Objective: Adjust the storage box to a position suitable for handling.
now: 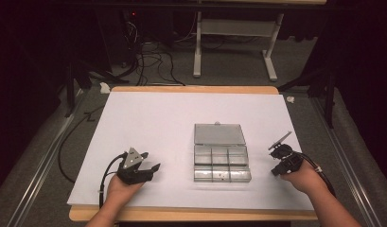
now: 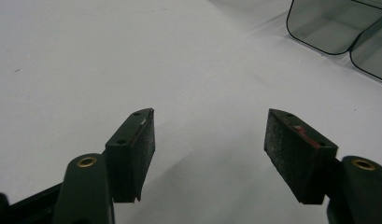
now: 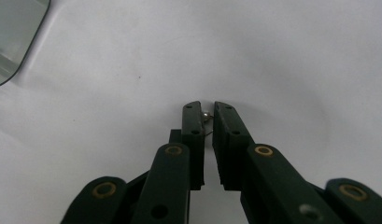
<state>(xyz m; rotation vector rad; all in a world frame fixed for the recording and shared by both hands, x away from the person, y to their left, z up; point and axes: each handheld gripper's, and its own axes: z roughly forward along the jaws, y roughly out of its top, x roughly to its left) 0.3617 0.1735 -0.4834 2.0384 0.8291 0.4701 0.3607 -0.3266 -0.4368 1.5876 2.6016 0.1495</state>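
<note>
A clear plastic compartment box (image 1: 222, 163) lies open at the table's middle, its lid (image 1: 218, 134) flat behind it. My right gripper (image 1: 274, 152) is to the right of the box, low over the white tabletop. In the right gripper view its jaws (image 3: 207, 112) stand almost together, and a tiny silver metal piece (image 3: 207, 115) is pinched between the tips. My left gripper (image 1: 151, 163) rests left of the box with its jaws (image 2: 209, 140) wide apart and nothing between them. The box's rounded corners (image 2: 333, 23) show far off to its upper right.
The white sheet (image 1: 153, 118) covers most of the wooden table, with bare room behind and left of the box. A corner of the box (image 3: 11, 32) sits at the upper left in the right gripper view. Cables and a table frame (image 1: 233, 42) lie on the floor beyond.
</note>
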